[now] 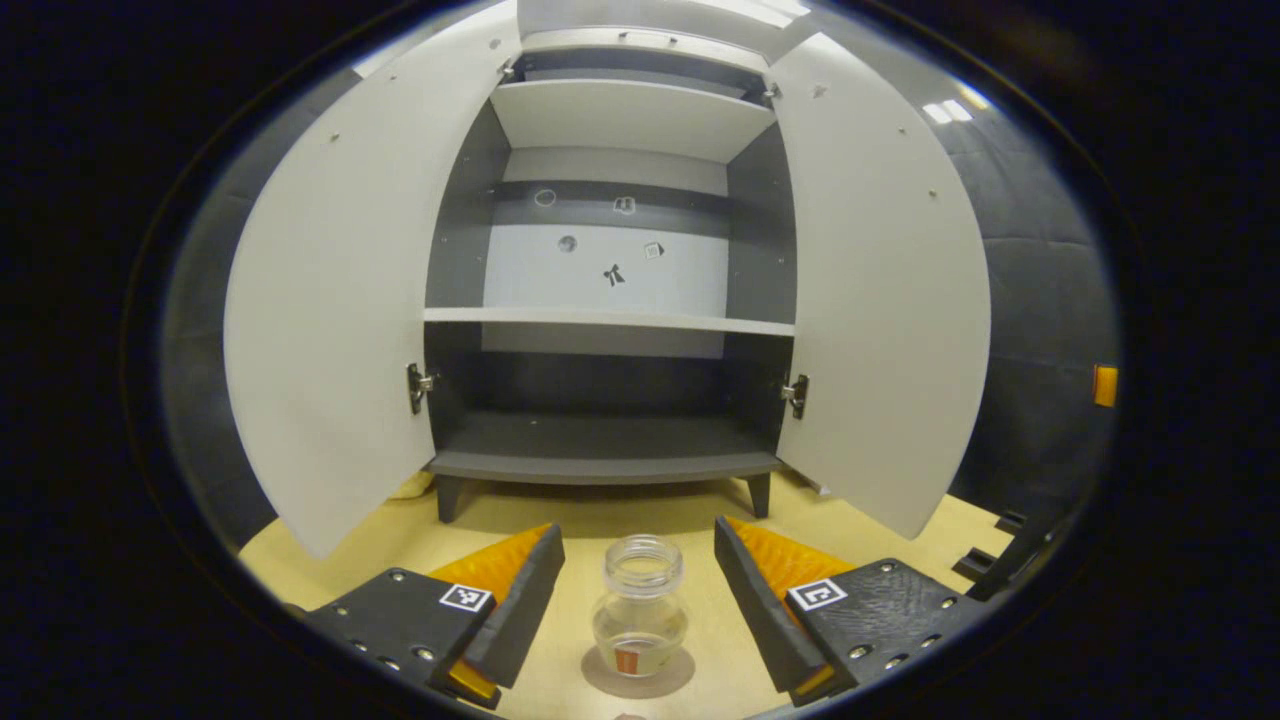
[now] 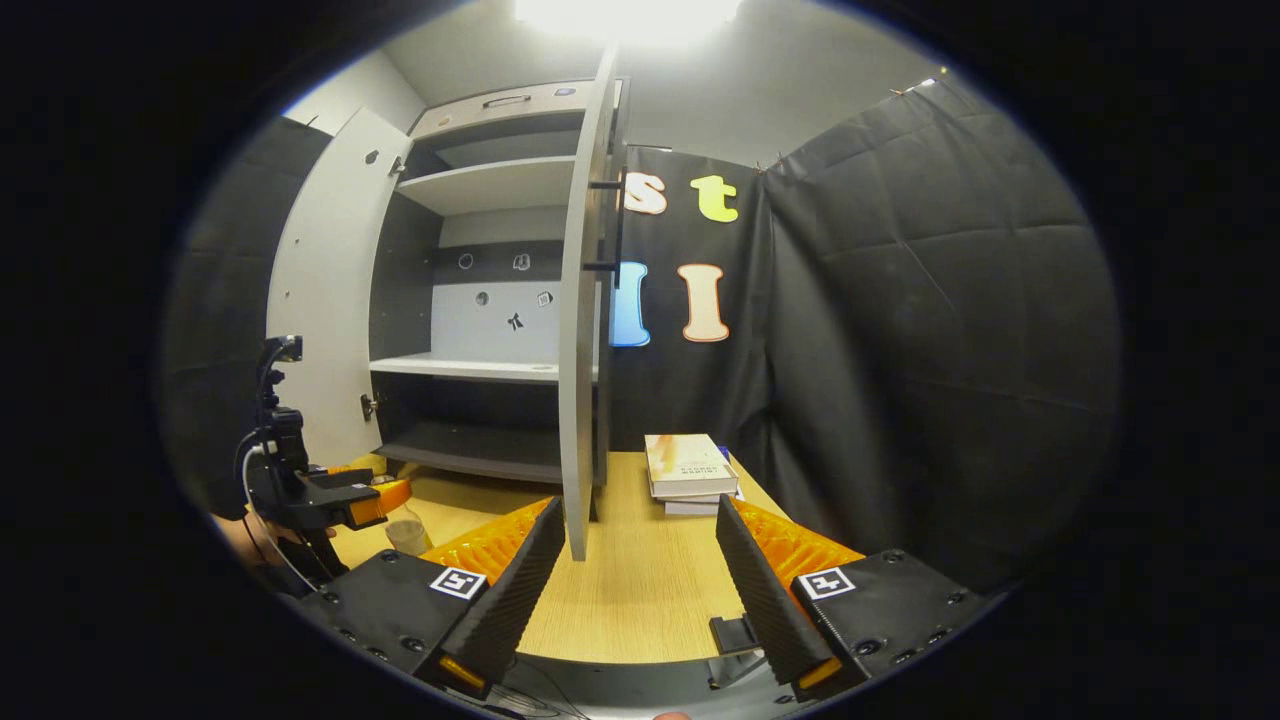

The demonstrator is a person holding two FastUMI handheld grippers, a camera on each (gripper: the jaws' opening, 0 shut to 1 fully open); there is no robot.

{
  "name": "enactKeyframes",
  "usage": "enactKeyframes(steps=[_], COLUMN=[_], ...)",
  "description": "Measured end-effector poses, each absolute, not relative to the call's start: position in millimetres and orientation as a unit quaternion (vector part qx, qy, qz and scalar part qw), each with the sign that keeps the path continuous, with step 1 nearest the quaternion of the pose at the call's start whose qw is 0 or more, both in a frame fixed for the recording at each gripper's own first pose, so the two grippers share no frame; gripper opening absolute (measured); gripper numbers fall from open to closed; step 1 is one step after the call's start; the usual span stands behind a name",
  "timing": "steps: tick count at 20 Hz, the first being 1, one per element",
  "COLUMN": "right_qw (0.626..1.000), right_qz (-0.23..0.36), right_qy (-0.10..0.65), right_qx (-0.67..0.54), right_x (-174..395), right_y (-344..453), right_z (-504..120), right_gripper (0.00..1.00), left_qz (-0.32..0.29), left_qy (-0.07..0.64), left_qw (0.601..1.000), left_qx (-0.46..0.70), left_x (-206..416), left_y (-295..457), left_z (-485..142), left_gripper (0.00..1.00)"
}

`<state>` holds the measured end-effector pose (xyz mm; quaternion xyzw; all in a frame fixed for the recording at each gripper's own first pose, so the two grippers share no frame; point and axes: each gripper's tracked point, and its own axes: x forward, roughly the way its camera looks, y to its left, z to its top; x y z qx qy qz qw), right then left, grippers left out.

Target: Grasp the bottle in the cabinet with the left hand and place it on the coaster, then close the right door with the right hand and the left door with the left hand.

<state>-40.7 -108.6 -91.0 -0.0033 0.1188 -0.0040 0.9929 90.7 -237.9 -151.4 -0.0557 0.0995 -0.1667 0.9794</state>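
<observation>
A small clear glass bottle [image 1: 640,605] stands upright on a round grey coaster [image 1: 672,678] on the wooden table. My left gripper [image 1: 640,620] is open, its fingers apart on either side of the bottle without touching it. Beyond stands the cabinet [image 1: 610,320] with its left door [image 1: 335,300] and right door [image 1: 885,300] both swung wide. In the right gripper view my right gripper [image 2: 630,590] is open and holds nothing, just in front of the right door's edge [image 2: 578,340]. The left gripper [image 2: 330,500] and the bottle [image 2: 408,535] show at lower left there.
A stack of books [image 2: 688,470] lies on the table [image 2: 640,600] to the right of the right door. Black cloth walls close the booth on the right. The cabinet shelves [image 1: 610,320] are bare. A hand [image 2: 245,540] holds the left gripper.
</observation>
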Motion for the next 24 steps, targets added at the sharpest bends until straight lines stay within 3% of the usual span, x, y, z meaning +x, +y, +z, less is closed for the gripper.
enactKeyframes(steps=[4,19,24], right_qw=[0.995,0.994,0.996], right_qz=[-0.001,0.061,0.029], right_qy=[0.101,0.08,0.076], right_qx=[0.016,0.043,0.046], right_x=[-28,36,59], right_y=[-113,-95,-111], right_z=[-70,5,28], right_gripper=[0.97,0.97,0.97], left_qz=[-0.161,-0.043,-0.018], left_qy=[0.092,0.066,0.057], left_qw=[0.981,0.997,0.998], left_qx=[-0.051,-0.02,-0.012], left_x=[71,35,36], left_y=[-227,-87,-44], left_z=[-115,-9,-1], left_gripper=[0.92,0.91,0.91])
